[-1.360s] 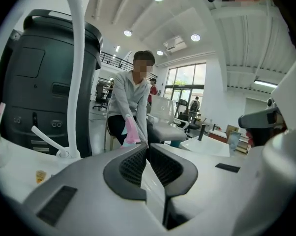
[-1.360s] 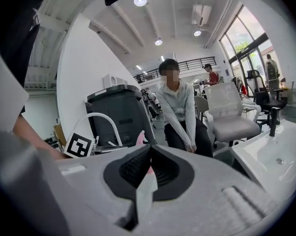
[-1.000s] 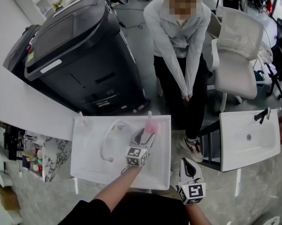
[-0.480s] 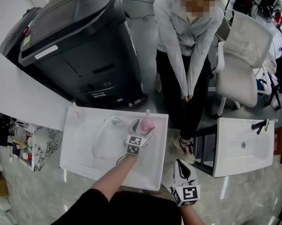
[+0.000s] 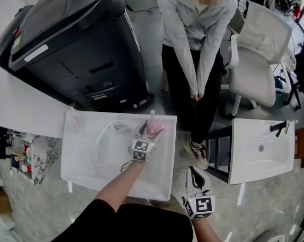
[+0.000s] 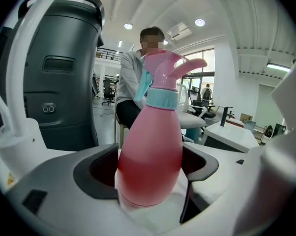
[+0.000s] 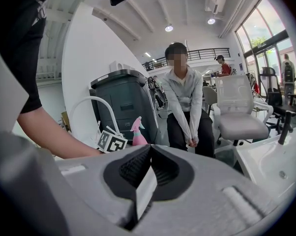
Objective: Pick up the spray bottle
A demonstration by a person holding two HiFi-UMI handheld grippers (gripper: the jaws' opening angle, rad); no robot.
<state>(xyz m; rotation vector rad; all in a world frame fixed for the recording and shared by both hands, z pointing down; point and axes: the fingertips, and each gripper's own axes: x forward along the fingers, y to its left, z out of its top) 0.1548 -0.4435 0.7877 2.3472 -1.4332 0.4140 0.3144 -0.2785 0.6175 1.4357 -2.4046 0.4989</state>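
Observation:
A pink spray bottle (image 5: 153, 125) with a pale blue collar stands upright at the far right edge of a white sink basin (image 5: 86, 173). My left gripper (image 5: 150, 130) reaches it from the near side, and its jaws stand wide on either side of the bottle's belly. In the left gripper view the spray bottle (image 6: 153, 151) fills the middle between the dark pads (image 6: 96, 173), with no clear squeeze on it. My right gripper (image 5: 194, 174) hangs low beside the basin's near right corner, jaws together and empty. From the right gripper view the spray bottle (image 7: 137, 133) is small and far off.
A white arched faucet (image 5: 102, 141) rises in the basin left of the bottle. A large black machine (image 5: 66, 44) stands behind. A person (image 5: 192, 54) sits just beyond the basin, beside a white chair (image 5: 258, 59). A second basin (image 5: 263, 153) with a black tap lies to the right.
My left gripper has sunk and its jaws have spread wider, so the fingers now flank the bottle. The right gripper has stayed put. The head view has shifted slightly.

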